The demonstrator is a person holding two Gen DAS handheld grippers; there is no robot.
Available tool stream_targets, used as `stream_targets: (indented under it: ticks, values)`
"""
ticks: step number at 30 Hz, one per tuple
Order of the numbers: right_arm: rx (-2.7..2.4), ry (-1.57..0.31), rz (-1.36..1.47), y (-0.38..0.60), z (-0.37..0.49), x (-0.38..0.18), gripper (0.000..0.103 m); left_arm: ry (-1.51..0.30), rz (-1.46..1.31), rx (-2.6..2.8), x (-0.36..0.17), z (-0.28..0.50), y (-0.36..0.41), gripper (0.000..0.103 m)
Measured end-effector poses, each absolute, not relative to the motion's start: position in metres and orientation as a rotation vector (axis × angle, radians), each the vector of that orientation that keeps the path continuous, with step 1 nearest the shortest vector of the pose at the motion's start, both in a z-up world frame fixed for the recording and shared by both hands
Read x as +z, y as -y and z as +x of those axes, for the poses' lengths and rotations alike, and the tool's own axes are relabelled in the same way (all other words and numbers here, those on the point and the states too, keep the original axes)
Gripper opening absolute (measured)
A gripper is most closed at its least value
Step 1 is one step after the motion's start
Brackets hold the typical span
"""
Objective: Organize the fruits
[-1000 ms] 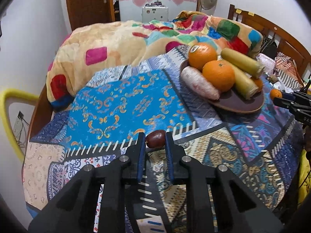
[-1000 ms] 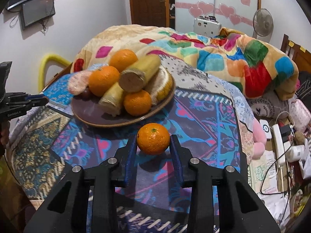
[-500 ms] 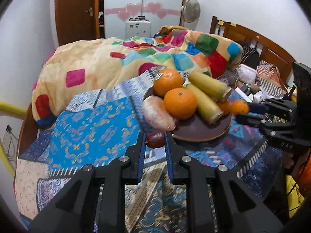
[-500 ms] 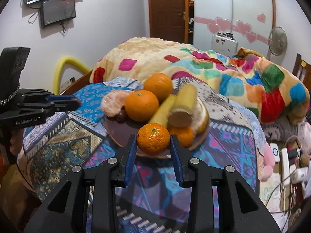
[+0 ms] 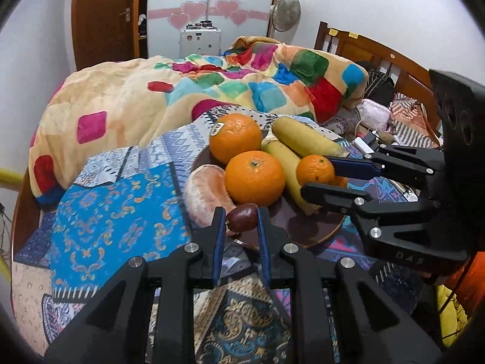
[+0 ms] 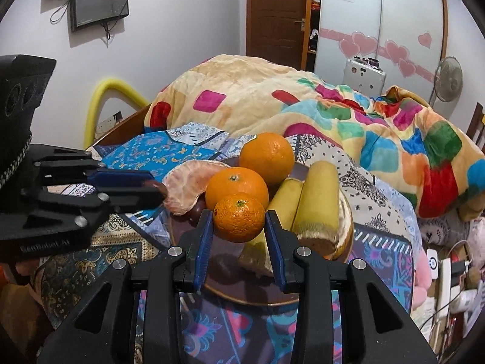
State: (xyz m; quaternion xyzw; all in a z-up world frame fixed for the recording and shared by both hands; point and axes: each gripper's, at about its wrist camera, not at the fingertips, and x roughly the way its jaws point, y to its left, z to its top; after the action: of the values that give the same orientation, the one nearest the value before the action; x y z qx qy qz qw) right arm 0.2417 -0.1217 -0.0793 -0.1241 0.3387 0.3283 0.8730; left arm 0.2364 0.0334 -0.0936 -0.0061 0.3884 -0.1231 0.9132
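My left gripper (image 5: 239, 221) is shut on a small dark red fruit (image 5: 242, 221) and holds it over the near-left rim of the brown plate (image 5: 315, 233). My right gripper (image 6: 239, 223) is shut on a small mandarin (image 6: 239, 217) and holds it above the plate (image 6: 230, 288). In the left wrist view the right gripper (image 5: 318, 176) comes in from the right with the mandarin (image 5: 315, 168). The plate holds two oranges (image 5: 254, 177), two bananas (image 5: 303, 141) and a peeled pomelo piece (image 5: 206, 194). The left gripper (image 6: 151, 186) shows at the left of the right wrist view.
The plate sits on a patterned cloth (image 5: 121, 212) over a round table. A bed with a colourful quilt (image 5: 182, 91) lies behind. A yellow foam arch (image 6: 103, 100) stands by the left wall. Clutter and cables (image 6: 448, 267) lie right of the table.
Both grippers have moved in towards the plate with their fruits: the left with the red fruit from the table's near side, the right with the mandarin from the plate's right.
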Motion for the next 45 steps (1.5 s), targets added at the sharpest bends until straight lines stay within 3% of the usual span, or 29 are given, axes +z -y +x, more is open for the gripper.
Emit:
stream_targets:
  ticks: [3,6,15,31,37,40,43,45]
  values:
    - [0.683,-0.702,-0.256,0.123,0.242,-0.076,0.033,-0.821,-0.01,-0.278,-0.096,0.244,-0.027,0.02]
    - [0.674,-0.669,-0.262,0.126,0.24,-0.07,0.044,-0.821,-0.012,-0.27,-0.096,0.249,-0.026,0.025]
    - [0.659,-0.628,-0.223,0.14,0.233,-0.057,0.044,-0.772,-0.022,-0.226,-0.08,0.238,-0.031,0.031]
    - [0.6,-0.381,-0.097,0.188,0.126,0.041,0.044,-0.354,0.017,-0.123,0.046,0.083,0.0,0.032]
    - [0.576,-0.235,-0.039,0.206,0.058,0.074,0.047,-0.226,0.021,-0.093,0.074,0.013,0.016,0.061]
    - [0.566,-0.178,-0.004,0.213,0.029,0.083,0.06,-0.2,0.019,-0.09,0.081,-0.012,0.021,0.069]
    - [0.536,-0.142,0.011,0.217,0.01,0.085,0.079,-0.167,0.02,-0.063,0.085,-0.035,0.023,0.08]
    - [0.514,-0.121,0.014,0.216,0.0,0.084,0.083,-0.153,0.011,-0.055,0.087,-0.047,0.023,0.087]
